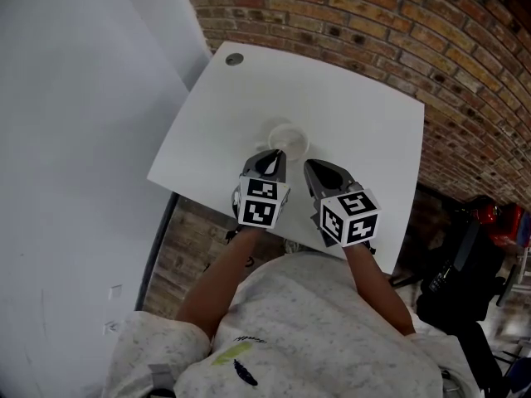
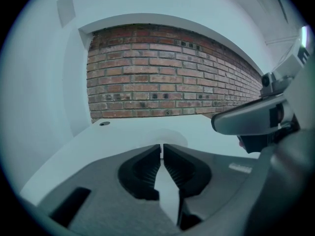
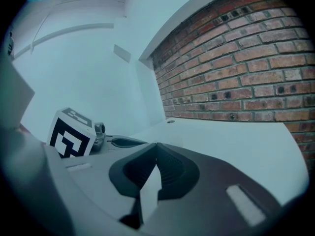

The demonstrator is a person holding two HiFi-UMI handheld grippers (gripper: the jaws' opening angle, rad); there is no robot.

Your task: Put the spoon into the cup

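Observation:
A white cup (image 1: 287,136) stands on the white table (image 1: 348,114), near its front edge. My left gripper (image 1: 274,152) sits just in front of the cup, tips almost at its rim. Its jaws stand a thin slit apart with nothing between them (image 2: 162,146); the cup's pale rim (image 2: 170,134) shows right behind the tips. My right gripper (image 1: 312,167) rests beside it to the right, a little short of the cup, its jaws closed tip to tip on nothing (image 3: 156,145). No spoon shows in any view.
A small round grommet (image 1: 234,58) sits at the table's far left corner. A brick wall (image 1: 398,31) runs behind the table, a white wall (image 1: 75,123) to the left. Dark gear with a red item (image 1: 489,222) stands on the floor at right.

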